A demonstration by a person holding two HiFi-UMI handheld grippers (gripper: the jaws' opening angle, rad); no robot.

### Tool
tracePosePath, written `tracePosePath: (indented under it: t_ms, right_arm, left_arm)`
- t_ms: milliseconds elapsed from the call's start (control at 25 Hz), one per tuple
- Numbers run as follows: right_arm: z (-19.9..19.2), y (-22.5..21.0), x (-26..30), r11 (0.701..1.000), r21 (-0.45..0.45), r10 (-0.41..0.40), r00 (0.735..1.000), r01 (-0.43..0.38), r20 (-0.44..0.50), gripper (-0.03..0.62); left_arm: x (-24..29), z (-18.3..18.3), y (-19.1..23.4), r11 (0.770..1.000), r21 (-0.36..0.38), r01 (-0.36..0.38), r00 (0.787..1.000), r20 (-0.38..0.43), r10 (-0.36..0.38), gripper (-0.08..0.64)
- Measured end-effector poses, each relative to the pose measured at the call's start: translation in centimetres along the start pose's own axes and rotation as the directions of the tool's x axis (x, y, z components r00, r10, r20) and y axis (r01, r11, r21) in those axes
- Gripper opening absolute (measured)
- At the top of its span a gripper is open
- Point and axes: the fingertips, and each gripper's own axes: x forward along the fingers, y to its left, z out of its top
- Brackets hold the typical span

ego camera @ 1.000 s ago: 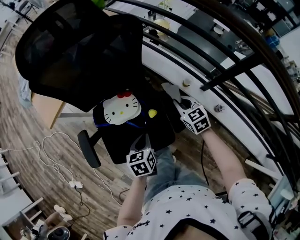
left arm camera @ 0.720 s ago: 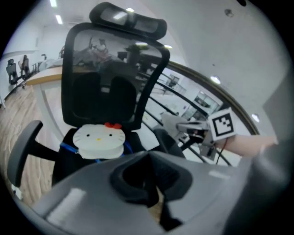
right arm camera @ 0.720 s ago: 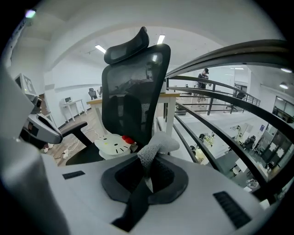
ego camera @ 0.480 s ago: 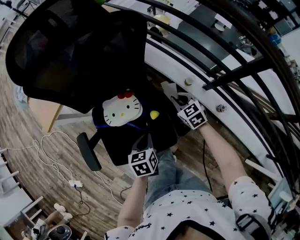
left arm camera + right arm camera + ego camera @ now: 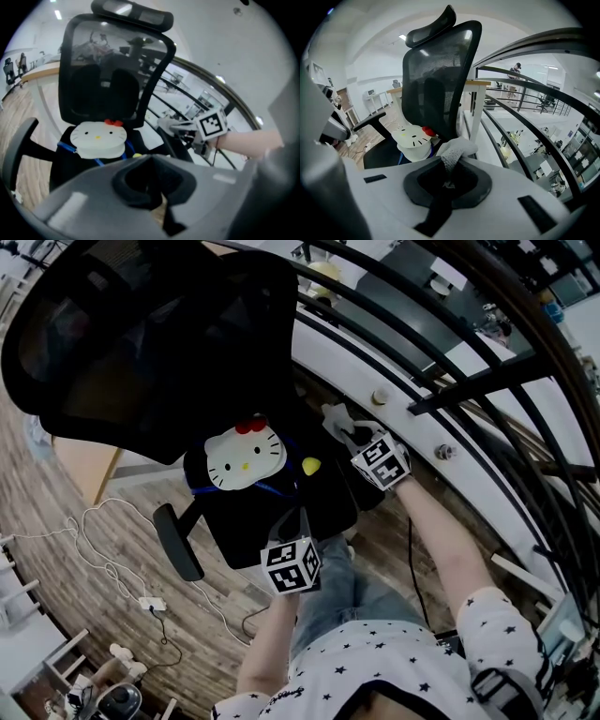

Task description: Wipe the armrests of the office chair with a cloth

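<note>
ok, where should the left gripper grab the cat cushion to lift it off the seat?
Probably its near rim, coming in from the front: the cat cushion is a thick flat disc with its edge facing the left gripper. Avoid the blue strap.

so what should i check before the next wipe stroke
1. Cloth pinched in the right gripper: ok, it sits between the jaws.
2. Cloth touching the right armrest: cannot tell, no view shows the contact.
3. Left armrest free of clutter: ok, nothing lies on it.
4. Left gripper empty: ok, jaws shut on nothing, near the seat's front edge.
5. Cushion out of the way: ok, it sits mid-seat against the backrest.
6. Room between the right gripper and the railing: cannot tell.
</note>
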Motion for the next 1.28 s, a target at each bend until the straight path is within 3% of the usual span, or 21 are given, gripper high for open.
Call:
tracePosePath:
  t_ms: [360, 1280]
  right_arm:
    - [-0.8, -0.2, 0.7, 0.998, 0.068, -0.004, 1.0, 0.006, -0.027, 0.028]
    - [-2.7, 2.2, -0.5, 0.998, 0.067, -0.002, 0.997, 0.008, -0.08, 0.028]
  left_arm:
    - [-0.1, 0.0, 0.4, 1.0, -0.008, -0.007, 1.0, 0.006, 0.007, 0.006]
    - [-2.0, -1.7, -1.0, 1.0, 0.012, 0.022, 1.0, 0.016, -0.022, 0.006]
